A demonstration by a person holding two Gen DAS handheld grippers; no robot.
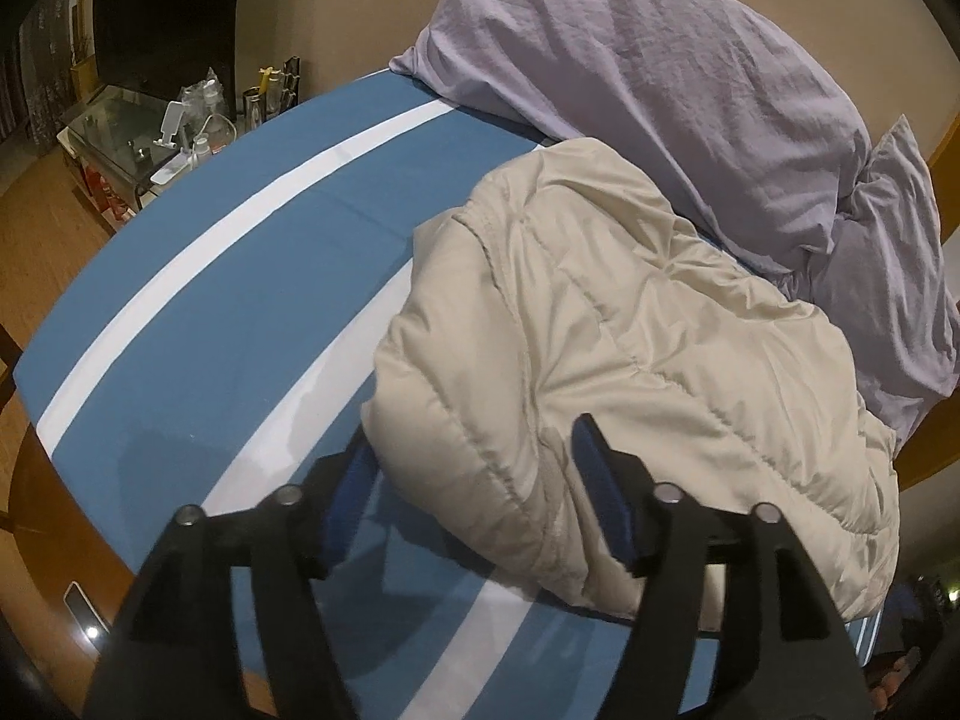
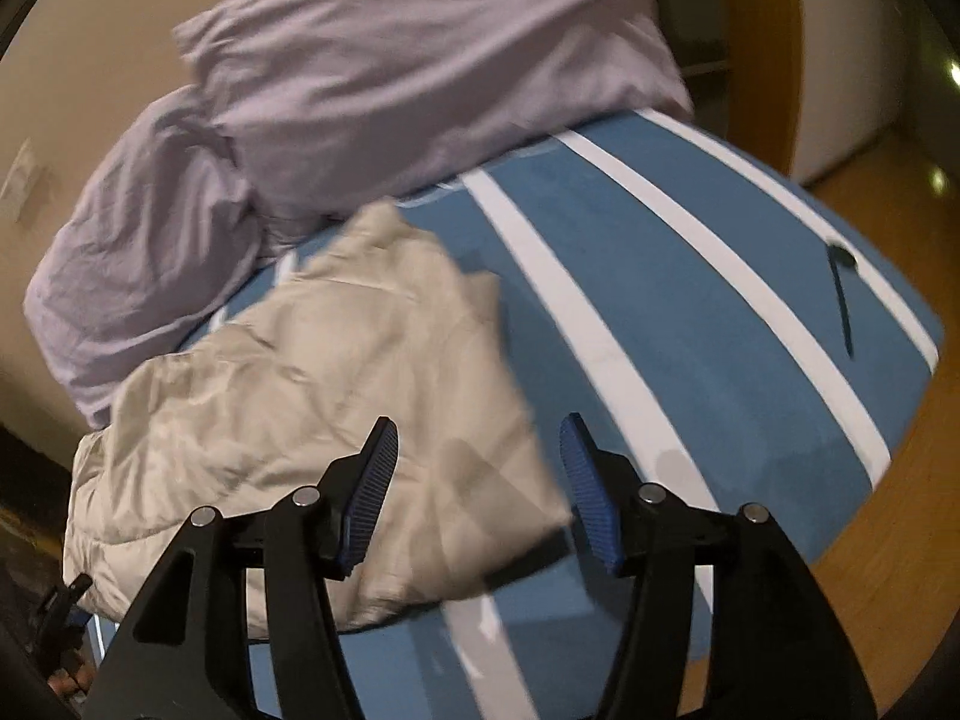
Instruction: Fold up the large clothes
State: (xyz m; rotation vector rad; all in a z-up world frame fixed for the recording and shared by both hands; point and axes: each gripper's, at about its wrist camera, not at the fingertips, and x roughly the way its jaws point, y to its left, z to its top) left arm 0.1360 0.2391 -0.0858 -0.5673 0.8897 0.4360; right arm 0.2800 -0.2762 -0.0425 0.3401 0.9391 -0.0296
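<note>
A cream puffy quilted jacket (image 1: 630,360) lies folded in a bundle on a blue bed with white stripes (image 1: 210,300). My left gripper (image 1: 474,441) is open, its jaws either side of the jacket's near left corner, just above it. In the right wrist view the jacket (image 2: 300,390) lies at the lower left of the bed (image 2: 690,330). My right gripper (image 2: 480,438) is open and empty, hovering over the jacket's near right corner. That view is motion-blurred.
Lilac pillows (image 1: 690,90) lie against the wall behind the jacket, also in the right wrist view (image 2: 360,90). A glass side table with bottles (image 1: 180,120) stands past the bed's far left. A dark thin object (image 2: 843,294) lies on the bed's right side. Wooden floor surrounds the bed.
</note>
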